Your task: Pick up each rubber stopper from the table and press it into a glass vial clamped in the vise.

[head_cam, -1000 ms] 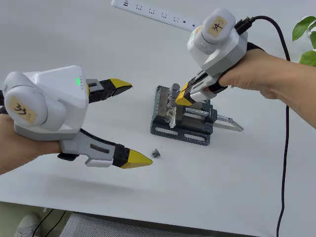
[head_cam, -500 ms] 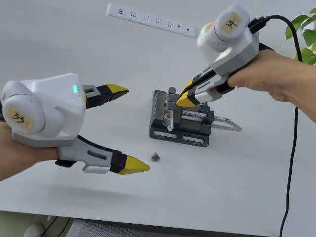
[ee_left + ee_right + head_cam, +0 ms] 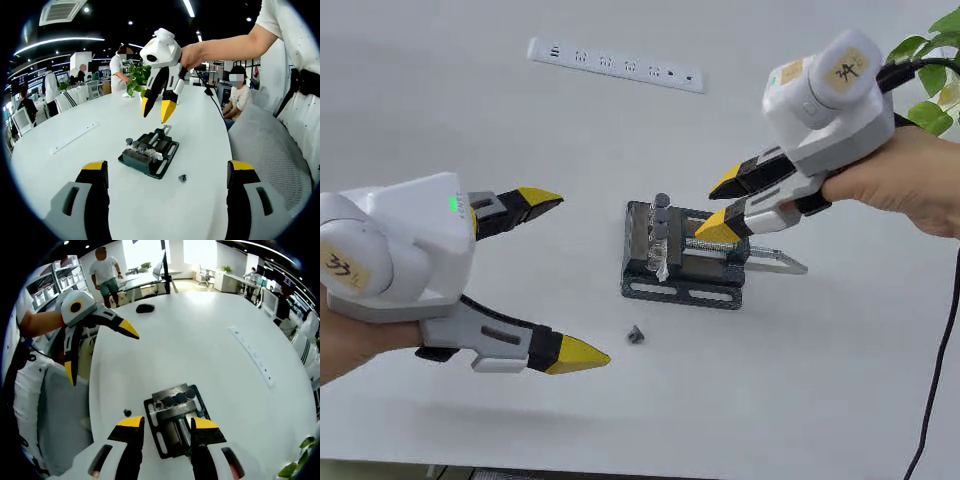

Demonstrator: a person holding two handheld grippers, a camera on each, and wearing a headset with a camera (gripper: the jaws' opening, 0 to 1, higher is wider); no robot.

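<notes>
Small dark grey rubber stopper (image 3: 636, 334) on the table (image 3: 520, 120), toward its near edge beside the vise (image 3: 680, 293), clamped vials (image 3: 660, 245) apparently plugged, left gripper (image 3: 584, 278) spread wide, right gripper (image 3: 705, 216) narrowly parted, both empty

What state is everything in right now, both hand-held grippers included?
Left hand-held gripper: open, empty, above table.
Right hand-held gripper: open, empty, above vise.
Vise: closed on glass vials.
Glass vials: upright, clamped, several stoppered.
Loose rubber stopper: lying on table, untouched.
</notes>
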